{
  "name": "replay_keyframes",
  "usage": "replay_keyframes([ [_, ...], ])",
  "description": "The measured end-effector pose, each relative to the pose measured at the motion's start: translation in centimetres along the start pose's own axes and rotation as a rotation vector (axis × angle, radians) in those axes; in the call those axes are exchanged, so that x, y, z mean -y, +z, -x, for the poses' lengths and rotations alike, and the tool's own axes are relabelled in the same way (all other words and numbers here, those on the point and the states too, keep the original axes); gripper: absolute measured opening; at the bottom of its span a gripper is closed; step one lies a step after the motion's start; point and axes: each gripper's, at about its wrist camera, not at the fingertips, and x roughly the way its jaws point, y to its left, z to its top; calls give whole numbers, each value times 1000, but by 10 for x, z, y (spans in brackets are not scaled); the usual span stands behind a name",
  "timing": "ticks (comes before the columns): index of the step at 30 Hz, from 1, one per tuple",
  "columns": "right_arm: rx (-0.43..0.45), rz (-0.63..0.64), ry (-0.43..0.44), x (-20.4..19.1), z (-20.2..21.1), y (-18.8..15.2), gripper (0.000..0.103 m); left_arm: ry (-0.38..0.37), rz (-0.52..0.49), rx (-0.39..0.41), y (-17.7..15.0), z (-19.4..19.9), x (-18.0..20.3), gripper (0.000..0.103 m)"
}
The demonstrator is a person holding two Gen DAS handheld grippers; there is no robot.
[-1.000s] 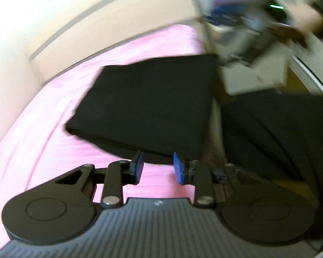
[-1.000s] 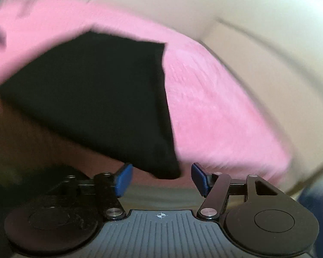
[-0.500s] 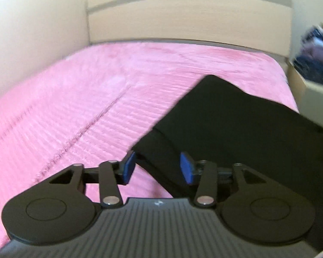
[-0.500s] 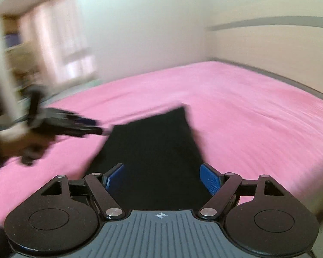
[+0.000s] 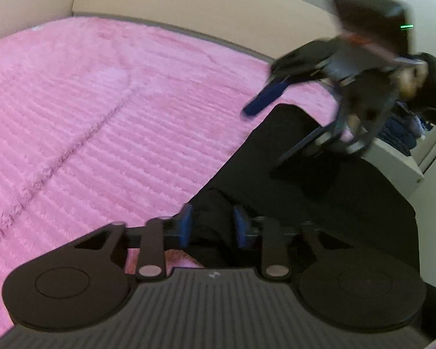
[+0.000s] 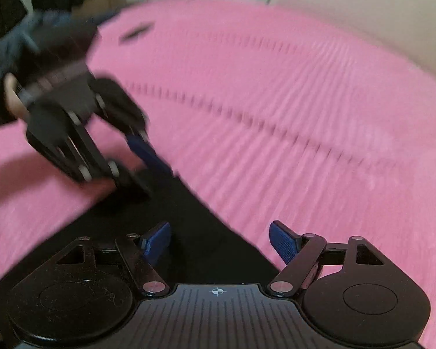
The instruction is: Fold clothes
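Left hand-held gripper (image 5: 210,226) straddles black garment (image 5: 319,192); grip hidden; right hand-held gripper (image 6: 219,240) spread.

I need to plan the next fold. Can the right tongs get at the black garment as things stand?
Probably yes. The right tongs are open and empty right over the black garment on the pink bedspread, nothing between. The left tongs straddle its other end, apart from them.

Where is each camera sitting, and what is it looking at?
Left wrist: sits on the left gripper, looks over the black garment and pink bedspread towards the headboard; the right gripper and a sleeve show.
Right wrist: sits on the right gripper, looks across the bedspread; the left gripper and a hand show.
Both share the garment, the bedspread and each other's gripper.
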Motion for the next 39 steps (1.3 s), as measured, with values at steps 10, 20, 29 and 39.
replay_keyframes([
  [10, 97, -206, -45, 29, 40, -55, 4, -4, 67, 39, -10, 3, -6, 15],
  [20, 94, -280, -41, 40, 33, -56, 67, -7, 137, 34, -15, -1, -9, 20],
  [29, 180, -494, 45, 67, 57, -93, 19, -7, 147, 86, -25, 3, -6, 14],
  [39, 287, -661, 147, 77, 50, -117, 50, -38, -11, 218, -26, 24, 9, 13],
])
